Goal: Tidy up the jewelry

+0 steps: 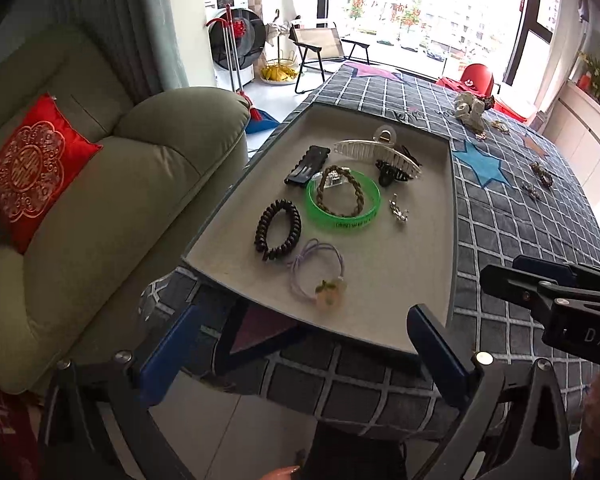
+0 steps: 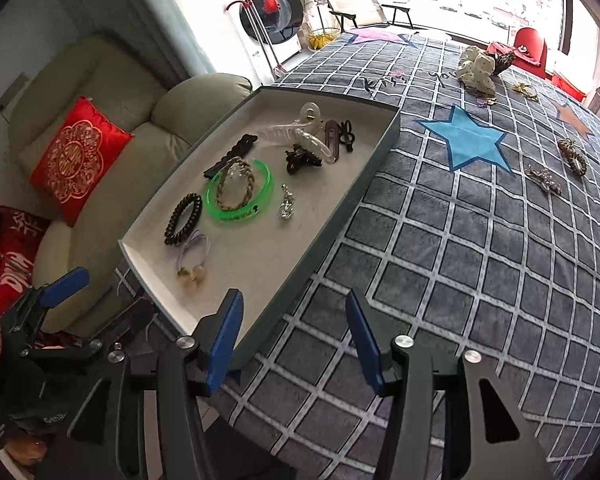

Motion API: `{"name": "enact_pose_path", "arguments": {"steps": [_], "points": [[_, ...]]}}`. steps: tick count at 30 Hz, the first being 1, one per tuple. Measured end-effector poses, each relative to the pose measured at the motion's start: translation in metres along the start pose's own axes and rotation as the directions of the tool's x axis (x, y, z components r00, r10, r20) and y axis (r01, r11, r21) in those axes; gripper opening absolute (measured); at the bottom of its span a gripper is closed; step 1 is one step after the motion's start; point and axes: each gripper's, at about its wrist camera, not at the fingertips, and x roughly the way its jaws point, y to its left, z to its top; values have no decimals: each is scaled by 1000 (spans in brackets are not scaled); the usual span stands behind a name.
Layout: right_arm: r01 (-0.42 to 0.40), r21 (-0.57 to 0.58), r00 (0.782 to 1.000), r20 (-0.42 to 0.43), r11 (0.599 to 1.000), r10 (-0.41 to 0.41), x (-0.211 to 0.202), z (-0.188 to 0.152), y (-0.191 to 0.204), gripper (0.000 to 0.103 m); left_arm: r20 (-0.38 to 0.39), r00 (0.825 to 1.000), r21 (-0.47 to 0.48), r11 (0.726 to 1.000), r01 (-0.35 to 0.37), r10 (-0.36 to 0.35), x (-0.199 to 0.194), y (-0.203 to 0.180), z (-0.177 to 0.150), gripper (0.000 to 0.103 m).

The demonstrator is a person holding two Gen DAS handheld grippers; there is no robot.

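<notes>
A shallow grey tray (image 1: pixel 400 280) (image 2: pixel 260 260) lies on the checked tablecloth. It holds a green bangle (image 1: pixel 342 222) (image 2: pixel 236 212) with a braided band inside it, a black spiral hair tie (image 1: pixel 262 228) (image 2: pixel 194 204), a purple hair tie with a charm (image 1: pixel 330 290) (image 2: pixel 192 276), a white claw clip (image 1: pixel 380 152) (image 2: pixel 300 136), black clips and a silver charm (image 1: pixel 398 210) (image 2: pixel 287 202). My left gripper (image 1: pixel 308 348) hangs wide open over the tray's near edge, holding nothing. My right gripper (image 2: pixel 294 338) is open and empty beside the tray's near right corner.
Loose pieces lie on the cloth to the right: a cream scrunchie (image 1: pixel 470 110) (image 2: pixel 478 66), a gold piece (image 2: pixel 524 90), a brown braided band (image 2: pixel 574 156) and a silver brooch (image 2: pixel 544 178). A green sofa with a red cushion (image 1: pixel 32 172) stands left of the table.
</notes>
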Motion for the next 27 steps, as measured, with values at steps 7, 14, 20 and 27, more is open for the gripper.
{"name": "enact_pose_path", "arguments": {"steps": [7, 14, 20, 27], "points": [[29, -20, 999, 32, 999, -28, -12, -13, 13, 73, 42, 998, -9, 999, -52, 52, -15, 3, -10, 103], [90, -39, 990, 114, 995, -85, -34, -18, 27, 100, 94, 990, -41, 994, -103, 106, -36, 14, -17, 103], [109, -57, 980, 175, 992, -98, -52, -23, 37, 103, 117, 985, -54, 991, -119, 125, -52, 14, -22, 103], [140, -54, 968, 218, 989, -126, -71, -30, 44, 103, 119, 988, -57, 994, -92, 98, -67, 8, -23, 103]]}}
